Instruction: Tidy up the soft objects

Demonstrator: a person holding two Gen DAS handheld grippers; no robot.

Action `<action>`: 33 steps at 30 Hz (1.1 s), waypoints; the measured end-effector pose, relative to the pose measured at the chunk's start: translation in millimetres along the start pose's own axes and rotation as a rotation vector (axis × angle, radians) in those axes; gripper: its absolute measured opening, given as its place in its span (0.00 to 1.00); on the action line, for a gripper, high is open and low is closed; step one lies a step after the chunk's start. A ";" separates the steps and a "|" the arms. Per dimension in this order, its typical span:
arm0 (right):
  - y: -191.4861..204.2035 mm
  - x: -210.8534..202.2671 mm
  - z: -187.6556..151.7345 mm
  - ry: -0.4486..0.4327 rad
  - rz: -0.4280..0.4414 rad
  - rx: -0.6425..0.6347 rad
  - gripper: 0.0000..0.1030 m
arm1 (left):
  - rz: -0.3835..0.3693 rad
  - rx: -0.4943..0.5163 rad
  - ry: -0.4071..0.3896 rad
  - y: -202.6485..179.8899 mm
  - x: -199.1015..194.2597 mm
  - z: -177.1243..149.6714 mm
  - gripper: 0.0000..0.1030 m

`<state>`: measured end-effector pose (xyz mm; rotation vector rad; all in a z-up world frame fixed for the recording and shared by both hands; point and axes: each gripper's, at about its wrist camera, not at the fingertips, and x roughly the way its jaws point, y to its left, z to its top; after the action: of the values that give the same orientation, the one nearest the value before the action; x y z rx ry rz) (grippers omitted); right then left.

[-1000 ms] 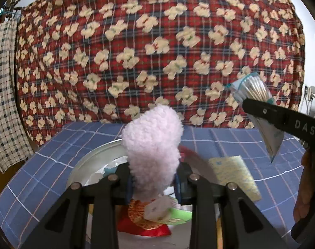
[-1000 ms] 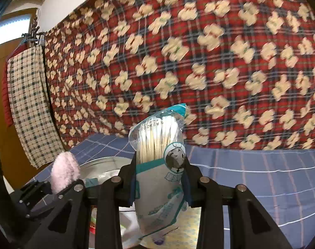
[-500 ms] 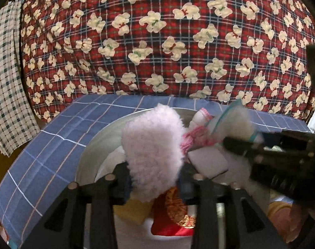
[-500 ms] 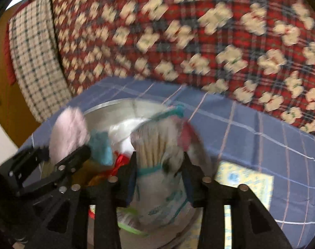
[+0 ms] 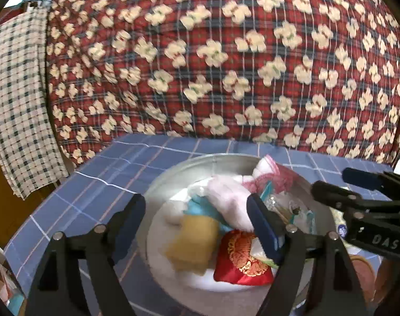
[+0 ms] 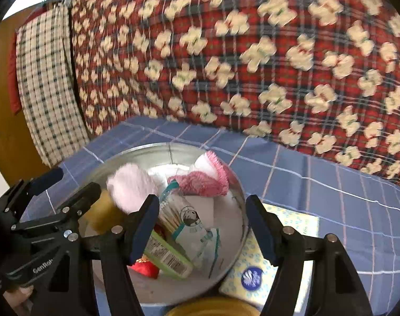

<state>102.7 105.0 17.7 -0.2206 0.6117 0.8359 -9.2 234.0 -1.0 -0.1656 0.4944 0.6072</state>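
Observation:
A round metal basin [image 5: 173,168] [image 6: 147,149] on the blue checked cloth holds the soft things. A pink fluffy pad [image 5: 230,197] [image 6: 130,187] lies in it beside a yellow sponge [image 5: 194,239], a teal cloth [image 5: 200,208], a red embroidered pouch [image 5: 239,259] and a pink-and-white cloth [image 6: 207,176]. My left gripper [image 5: 197,223] [image 6: 68,184] hovers over the basin, its jaws opening, with nothing pressed between the pads. The bag of cotton swabs [image 6: 185,218] lies in the basin below my right gripper [image 6: 202,226] [image 5: 334,181], whose jaws are opening and free of it.
A green packet with a barcode [image 6: 168,259] lies in the basin too. A yellow-and-blue tissue pack [image 6: 252,271] sits on the cloth right of the basin, with a yellow round rim [image 6: 213,308] at the near edge. A red plaid blanket [image 5: 213,65] covers the back.
Both grippers came down over the basin and opened. The pink fluffy pad left the left jaws and the swab bag left the right jaws; both now lie in the basin.

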 end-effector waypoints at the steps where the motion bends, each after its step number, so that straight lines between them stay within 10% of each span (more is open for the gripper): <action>1: -0.2 -9.0 -0.5 -0.028 -0.003 0.009 0.70 | 0.002 -0.010 -0.017 2.8 -6.7 0.8 0.89; 7: -1.7 -48.0 -6.6 -0.141 0.001 0.059 0.81 | 0.002 -0.042 -0.095 13.3 -38.4 3.7 0.97; 33: -2.2 -58.7 -14.9 -0.146 0.019 0.076 0.81 | -0.002 -0.032 -0.105 8.8 -49.9 -0.6 0.97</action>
<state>68.0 60.6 40.0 -0.0835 0.5085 0.8376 -50.0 215.7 22.9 -0.1631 0.3829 0.6192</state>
